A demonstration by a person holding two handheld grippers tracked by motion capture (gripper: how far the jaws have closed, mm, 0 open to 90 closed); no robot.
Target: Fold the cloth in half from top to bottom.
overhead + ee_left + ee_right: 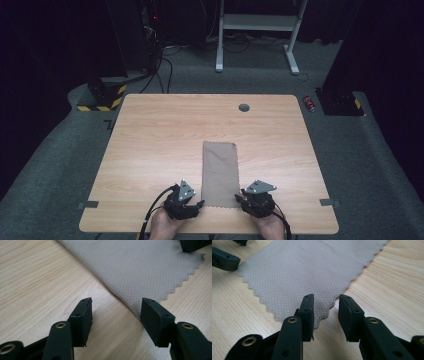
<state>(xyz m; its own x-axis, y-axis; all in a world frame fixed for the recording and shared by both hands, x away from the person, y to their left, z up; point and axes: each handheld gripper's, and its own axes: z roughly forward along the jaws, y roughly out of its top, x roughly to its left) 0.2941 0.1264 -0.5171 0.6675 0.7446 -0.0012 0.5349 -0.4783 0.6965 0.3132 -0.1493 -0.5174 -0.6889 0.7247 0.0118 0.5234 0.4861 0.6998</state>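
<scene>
A taupe cloth (220,172) with a fine diamond weave and zigzag edges lies flat as a long strip on the wooden table (150,135). My left gripper (198,204) sits at the cloth's near left corner and my right gripper (239,196) at its near right corner. In the left gripper view the left gripper (116,302) is wide open, and the cloth (140,267) corner lies on the table between its jaws. In the right gripper view the right gripper (326,298) is open with a narrower gap, its jaws either side of the cloth (299,277) corner.
A round grommet hole (244,107) is near the table's far edge. Grey tape marks (88,204) (329,202) sit at the near left and near right. On the floor beyond are a red can (309,103), a white desk frame (257,22) and cables.
</scene>
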